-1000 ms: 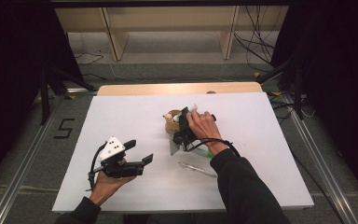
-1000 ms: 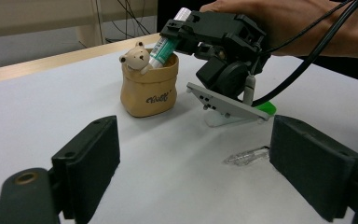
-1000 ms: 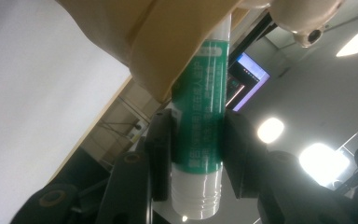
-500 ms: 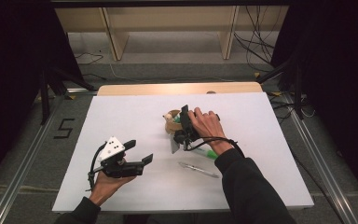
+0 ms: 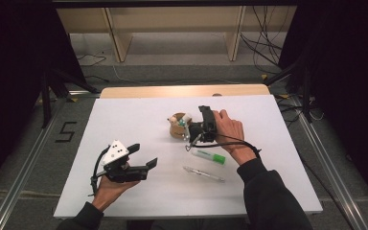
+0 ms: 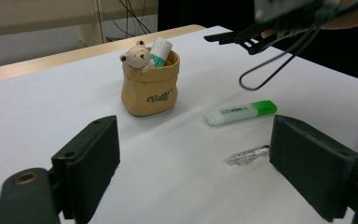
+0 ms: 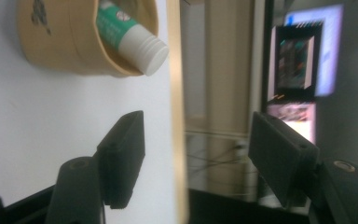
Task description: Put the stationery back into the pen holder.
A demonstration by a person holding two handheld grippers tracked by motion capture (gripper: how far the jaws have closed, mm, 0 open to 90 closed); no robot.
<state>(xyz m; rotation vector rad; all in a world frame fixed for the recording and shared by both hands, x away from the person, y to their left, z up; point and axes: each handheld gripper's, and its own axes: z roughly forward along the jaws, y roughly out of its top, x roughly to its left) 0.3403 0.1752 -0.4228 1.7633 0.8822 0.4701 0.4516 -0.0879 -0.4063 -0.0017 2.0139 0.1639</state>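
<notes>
Over the white table [image 5: 139,120], the right gripper [image 5: 190,137], jaws just opening and empty, seemingly tilts beside the pouch [image 5: 177,128].

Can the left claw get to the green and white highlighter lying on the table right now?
Probably yes. The left claw is open with nothing between its jaws, and the highlighter lies flat on bare table ahead of it. The clear pen lies nearer, and the right claw hangs above beside the bear pouch.

A tan pouch-shaped holder [image 6: 150,88] with dark lettering is seen on the white table [image 6: 46,116]; right of it, a white highlighter [image 6: 240,112] capped green.
</notes>
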